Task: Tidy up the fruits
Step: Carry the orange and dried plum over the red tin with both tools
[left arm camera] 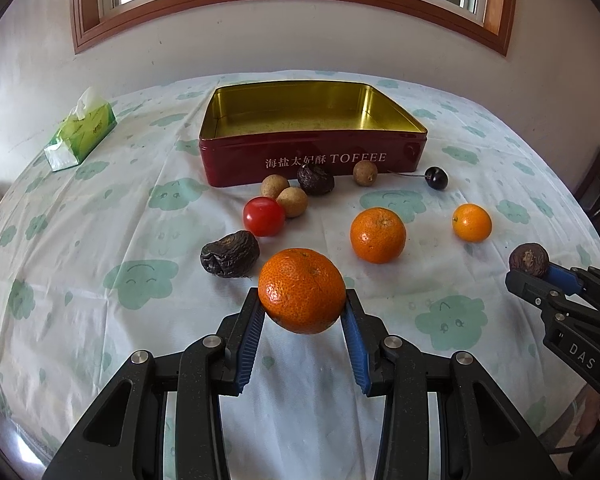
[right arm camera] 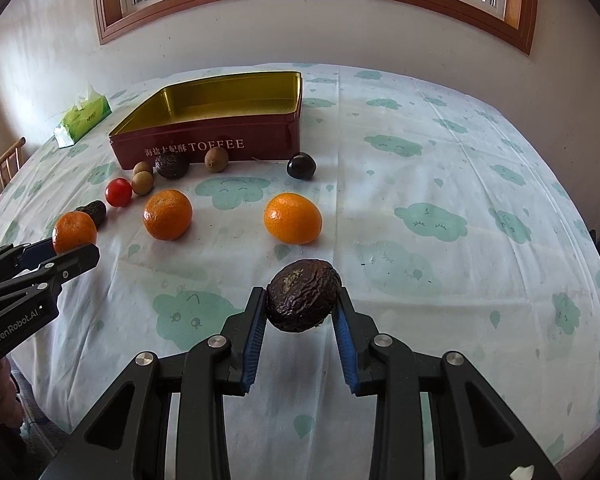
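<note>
My left gripper (left arm camera: 302, 304) is shut on a mandarin (left arm camera: 302, 290), lifted above the cloth. My right gripper (right arm camera: 300, 302) is shut on a wrinkled dark passion fruit (right arm camera: 303, 295); the same fruit (left arm camera: 529, 260) shows at the right edge of the left wrist view. An empty red toffee tin (left arm camera: 312, 160) with a gold inside stands at the back. In front of it lie three longans (left arm camera: 274, 186), another wrinkled dark fruit (left arm camera: 315, 179), a dark cherry (left arm camera: 436, 178), a red tomato (left arm camera: 263, 216), a shrivelled dark fruit (left arm camera: 230, 254) and two more mandarins (left arm camera: 377, 234).
A green tissue pack (left arm camera: 82, 130) lies at the back left of the table. The cloud-patterned tablecloth (right arm camera: 440, 216) covers the whole table, bare on the right half. A wall with a wood-framed window is behind. Chair backs stand at the far left (right arm camera: 2, 168) and right.
</note>
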Available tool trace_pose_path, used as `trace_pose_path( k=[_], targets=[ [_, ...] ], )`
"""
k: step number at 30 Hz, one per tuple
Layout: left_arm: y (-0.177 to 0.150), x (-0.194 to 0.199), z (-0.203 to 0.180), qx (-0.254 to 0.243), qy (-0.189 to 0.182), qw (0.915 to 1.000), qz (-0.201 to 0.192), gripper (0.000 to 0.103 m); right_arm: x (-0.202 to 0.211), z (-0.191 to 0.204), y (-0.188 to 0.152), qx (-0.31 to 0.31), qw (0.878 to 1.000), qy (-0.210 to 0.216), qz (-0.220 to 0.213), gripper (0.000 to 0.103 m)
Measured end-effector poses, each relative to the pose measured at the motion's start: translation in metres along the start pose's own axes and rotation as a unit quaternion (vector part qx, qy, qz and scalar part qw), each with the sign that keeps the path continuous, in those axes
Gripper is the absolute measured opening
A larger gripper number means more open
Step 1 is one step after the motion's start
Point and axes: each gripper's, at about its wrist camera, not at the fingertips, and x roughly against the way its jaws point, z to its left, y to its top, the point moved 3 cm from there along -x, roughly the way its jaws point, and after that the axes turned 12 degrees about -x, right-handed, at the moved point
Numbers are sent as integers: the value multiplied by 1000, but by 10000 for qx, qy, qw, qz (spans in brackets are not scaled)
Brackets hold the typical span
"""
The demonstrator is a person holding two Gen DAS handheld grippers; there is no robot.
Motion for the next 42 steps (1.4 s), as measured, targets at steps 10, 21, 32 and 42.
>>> trace_pose_path(
  k=[10,21,32,42],
  targets=[
    [12,10,7,61,65,9998,-186,40,8,4,12,33,9999,48,-136,31],
    [26,14,23,126,246,9990,-341,40,13,15,39,133,9989,324,-322,31],
    [59,4,58,310,476,9969,-544,40,-2,27,87,188,9975,483,-471,30],
    [97,-22,80,342,471,9964,-620,40,-33,47,128,365,9965,535,-526,30]
  ],
)
